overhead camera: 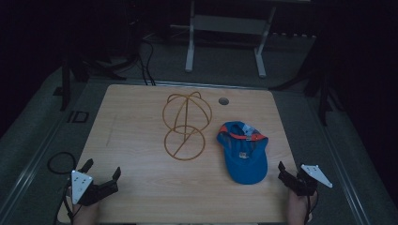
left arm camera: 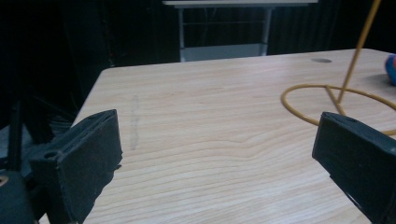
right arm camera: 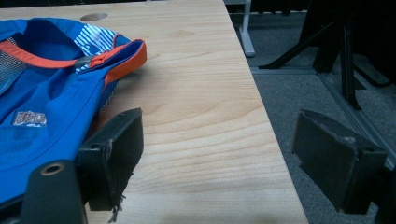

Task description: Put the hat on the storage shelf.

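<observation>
A blue cap (overhead camera: 244,159) with orange trim lies on the wooden table (overhead camera: 136,122), right of centre, its brim toward the near edge. A yellow wire hat stand (overhead camera: 185,126) stands in the middle, a dome on a ring base. My left gripper (overhead camera: 102,168) rests at the near left corner, open and holding nothing. My right gripper (overhead camera: 292,172) sits at the near right edge, just right of the cap's brim, also open. In the left gripper view, the gripper (left arm camera: 218,135) faces bare wood with the stand (left arm camera: 357,51) far right. In the right gripper view, the gripper (right arm camera: 219,130) has the cap (right arm camera: 46,93) beside one jaw.
A round hole (overhead camera: 224,101) is cut in the table near its far edge. A grey metal frame (overhead camera: 225,28) stands on the dark floor behind the table. A black cable (overhead camera: 58,161) loops off the near left corner. Dark stands flank both sides.
</observation>
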